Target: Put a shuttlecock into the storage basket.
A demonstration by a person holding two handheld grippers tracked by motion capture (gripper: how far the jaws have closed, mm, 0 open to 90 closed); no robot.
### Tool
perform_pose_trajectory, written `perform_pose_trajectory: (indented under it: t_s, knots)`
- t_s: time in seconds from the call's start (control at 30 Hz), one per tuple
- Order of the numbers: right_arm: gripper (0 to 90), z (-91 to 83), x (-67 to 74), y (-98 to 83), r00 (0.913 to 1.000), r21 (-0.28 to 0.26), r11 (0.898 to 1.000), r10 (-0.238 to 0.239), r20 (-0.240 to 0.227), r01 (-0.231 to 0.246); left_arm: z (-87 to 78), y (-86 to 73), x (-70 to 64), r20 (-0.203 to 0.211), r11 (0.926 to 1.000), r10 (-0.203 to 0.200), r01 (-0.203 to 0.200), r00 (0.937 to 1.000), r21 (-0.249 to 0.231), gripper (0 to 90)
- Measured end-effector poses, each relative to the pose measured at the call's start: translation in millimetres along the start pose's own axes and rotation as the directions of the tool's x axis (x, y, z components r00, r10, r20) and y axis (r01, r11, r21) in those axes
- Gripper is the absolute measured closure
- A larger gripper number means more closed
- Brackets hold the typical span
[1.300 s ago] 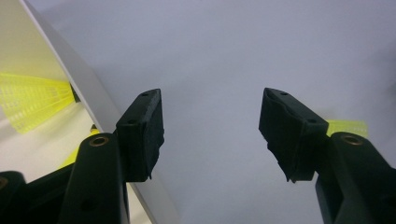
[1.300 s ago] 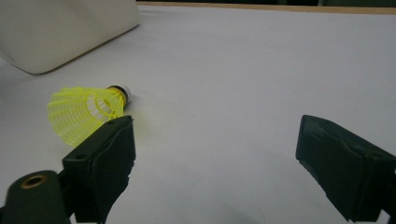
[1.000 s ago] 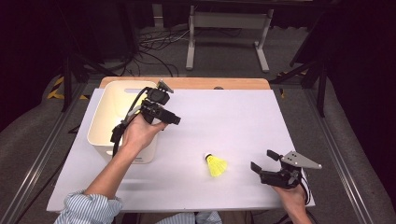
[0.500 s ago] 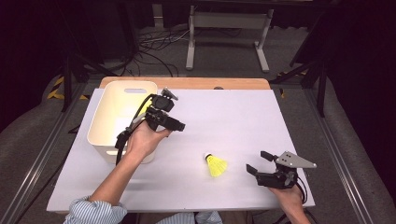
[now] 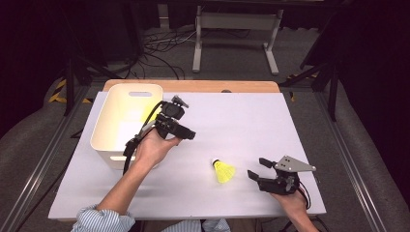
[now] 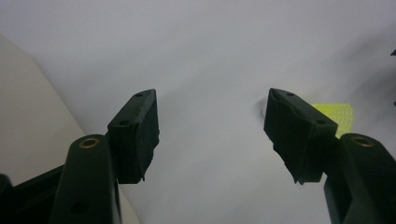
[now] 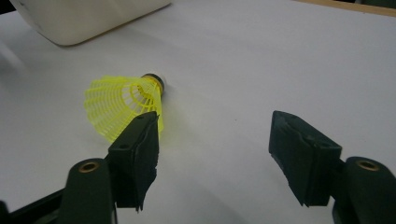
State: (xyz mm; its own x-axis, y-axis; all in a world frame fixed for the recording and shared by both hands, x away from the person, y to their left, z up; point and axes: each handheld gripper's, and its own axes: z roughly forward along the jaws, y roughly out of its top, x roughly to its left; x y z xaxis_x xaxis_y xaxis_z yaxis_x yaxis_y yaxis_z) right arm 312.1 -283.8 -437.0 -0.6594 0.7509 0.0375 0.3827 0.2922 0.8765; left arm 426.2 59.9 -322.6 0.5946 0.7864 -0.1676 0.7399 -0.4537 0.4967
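Observation:
A yellow shuttlecock [image 5: 223, 170] lies on its side on the white table sheet [image 5: 232, 121]. Just right of it, my right gripper [image 5: 257, 167] points at it, open and apart from it. In the right gripper view the shuttlecock [image 7: 121, 100] lies beyond the left jaw, and the gripper [image 7: 215, 126] has just been closing with nothing between its jaws. My left gripper [image 5: 186, 133] hovers beside the white bin [image 5: 113, 140]. It is open and empty [image 6: 210, 107], and its jaws have just been opening. Its right jaw half hides the shuttlecock [image 6: 338, 116].
The white bin stands at the table's left, and a yellowish patch shows inside it. Its wall [image 6: 28, 116] is close at the left in the left gripper view. A wooden table edge [image 5: 193, 86] runs along the back. Metal stand legs [image 5: 237, 38] are on the floor behind.
My left gripper has drifted a little right, off the bin's edge. My right gripper has edged left toward the shuttlecock, and its jaws have narrowed.

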Motion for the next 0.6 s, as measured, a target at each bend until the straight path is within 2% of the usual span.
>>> perform_pose_trajectory:
  t_s: [0.1, 0.33, 0.6]
  knots:
    - [38.2, 4.5, 2.5, 2.0, 0.9999, 0.015, 1.000, -0.014, -0.008, 0.014, 1.7, -0.7, -1.7, 0.003, 0.9998, 0.018, -0.018, 0.9998, 0.007, 35.8]
    - [43.4, 12.4, 4.5, 6.1, 0.9992, 0.039, 0.999, -0.004, -0.039, 0.006, 6.8, -1.5, -5.2, 0.010, 0.9998, 0.018, -0.018, 0.9998, 0.013, 35.7]
    - [48.1, 24.0, 9.4, 10.0, 0.9973, 0.081, 0.996, -0.024, -0.070, 0.030, 13.5, -2.2, -8.1, 0.024, 0.9995, 0.022, -0.023, 0.9995, 0.023, 35.4]
